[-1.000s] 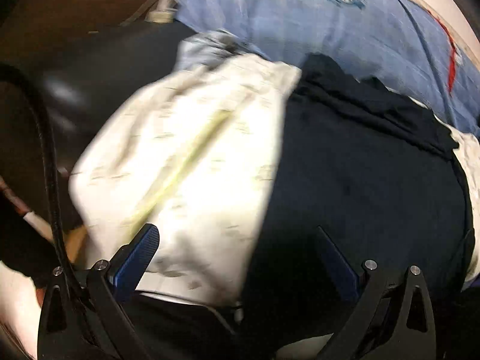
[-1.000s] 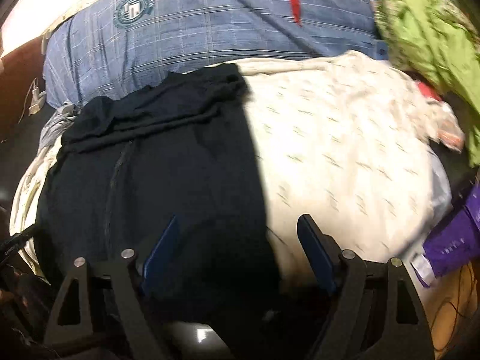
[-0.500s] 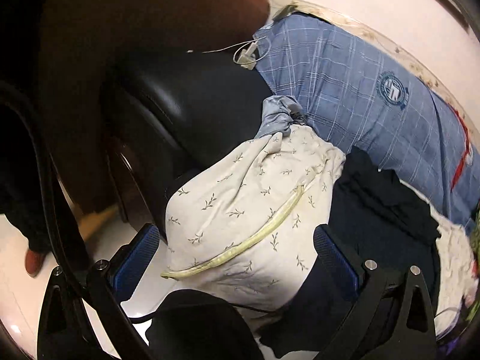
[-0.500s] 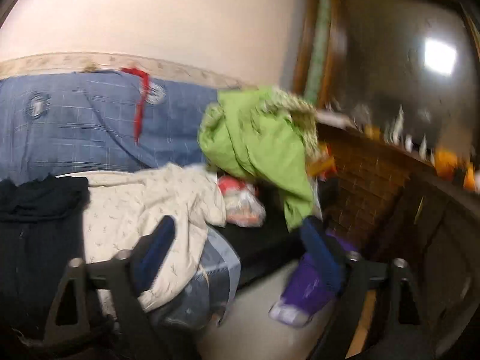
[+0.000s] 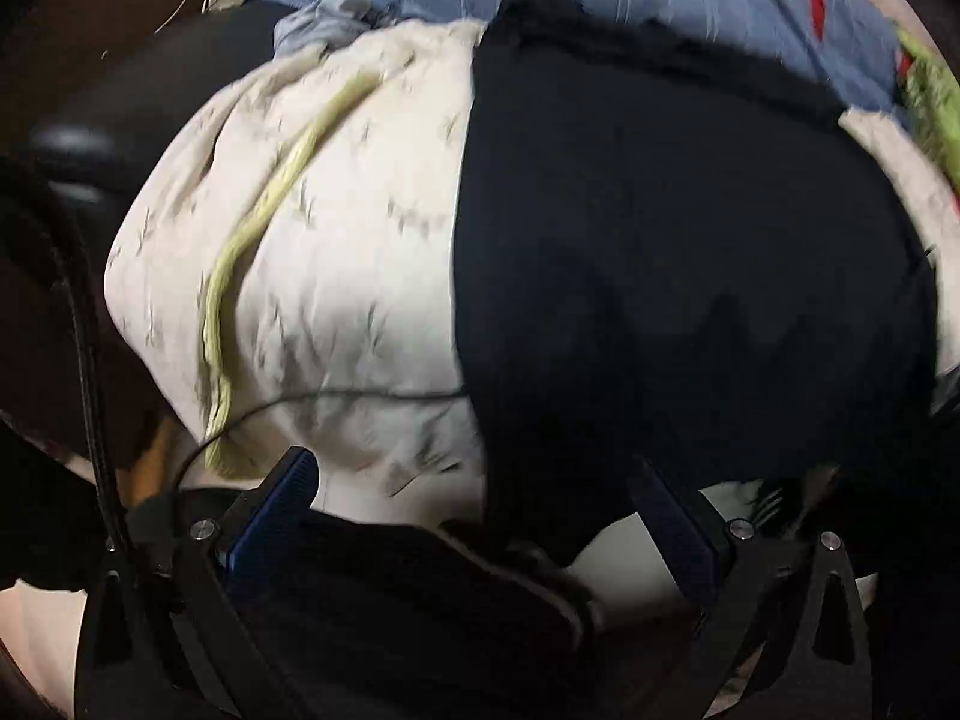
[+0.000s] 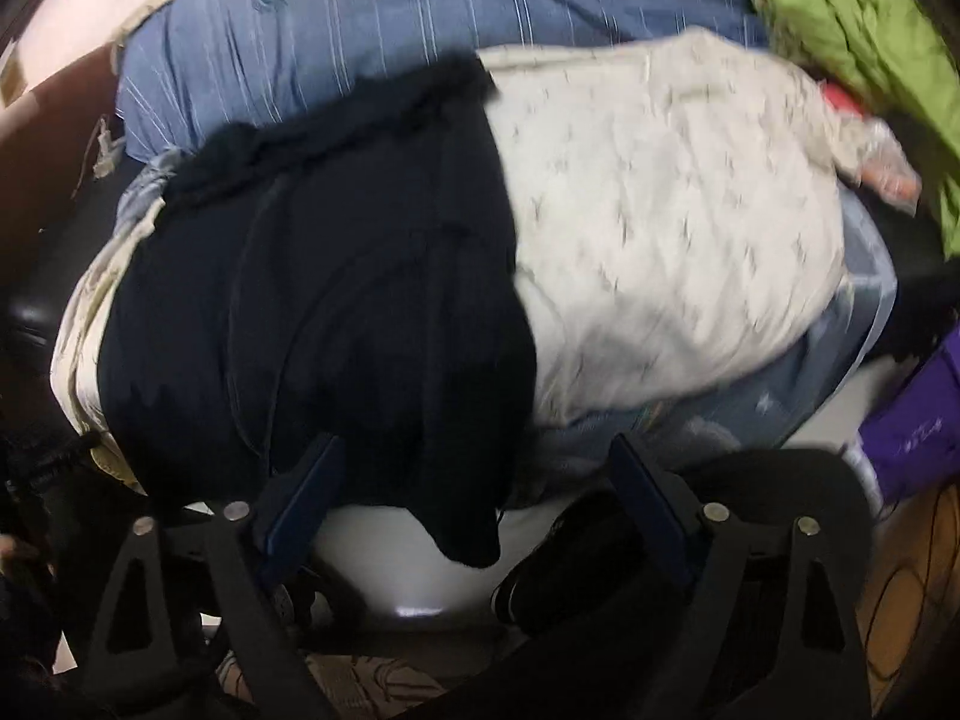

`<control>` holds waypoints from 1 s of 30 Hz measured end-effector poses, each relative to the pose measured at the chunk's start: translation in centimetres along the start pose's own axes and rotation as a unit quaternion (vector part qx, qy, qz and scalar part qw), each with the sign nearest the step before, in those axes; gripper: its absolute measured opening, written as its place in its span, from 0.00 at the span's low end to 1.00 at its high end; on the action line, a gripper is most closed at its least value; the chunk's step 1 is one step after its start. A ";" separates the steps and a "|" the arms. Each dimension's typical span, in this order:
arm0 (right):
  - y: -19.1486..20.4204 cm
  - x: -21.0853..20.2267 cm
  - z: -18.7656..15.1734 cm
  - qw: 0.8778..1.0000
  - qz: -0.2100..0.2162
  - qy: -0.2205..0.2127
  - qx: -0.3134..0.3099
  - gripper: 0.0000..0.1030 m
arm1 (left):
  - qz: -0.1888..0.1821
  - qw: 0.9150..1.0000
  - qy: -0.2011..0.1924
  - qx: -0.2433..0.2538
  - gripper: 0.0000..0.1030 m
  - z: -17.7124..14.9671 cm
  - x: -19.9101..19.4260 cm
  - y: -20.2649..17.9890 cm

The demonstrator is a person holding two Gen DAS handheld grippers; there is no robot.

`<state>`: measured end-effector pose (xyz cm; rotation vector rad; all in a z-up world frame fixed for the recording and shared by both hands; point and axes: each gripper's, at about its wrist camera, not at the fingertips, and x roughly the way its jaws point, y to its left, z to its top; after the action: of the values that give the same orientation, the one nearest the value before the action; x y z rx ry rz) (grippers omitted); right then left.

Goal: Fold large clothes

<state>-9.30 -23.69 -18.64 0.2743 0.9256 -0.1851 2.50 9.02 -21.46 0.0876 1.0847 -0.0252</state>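
**A:** Where's the thing you're folding right now?

**B:** The black garment lies spread over the cream leaf-print cloth, on the pile in front of the blue plaid fabric. Half a second ago both my cameras had swung away: the left one looked at the dark seat, the right one at the green cloth and a brick wall. Now both point back down at the pile, much like a second ago.

**A:** Holding anything?

**B:** Nope. My left gripper has its jaws wide apart, just short of the black garment's near edge. My right gripper is spread the same way, with the garment's hanging corner showing between the fingers, nothing pinched. Both shots are blurry.
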 end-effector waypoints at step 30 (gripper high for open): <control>1.5 -5.1 10.7 0.945 0.168 -0.278 0.042 0.92 | -0.148 0.984 0.076 -0.064 0.15 1.6 4.3 -0.9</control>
<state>-3.78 -25.38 -8.16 0.4281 0.3006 0.0187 5.88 8.12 -24.55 -0.1910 1.2426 -0.2198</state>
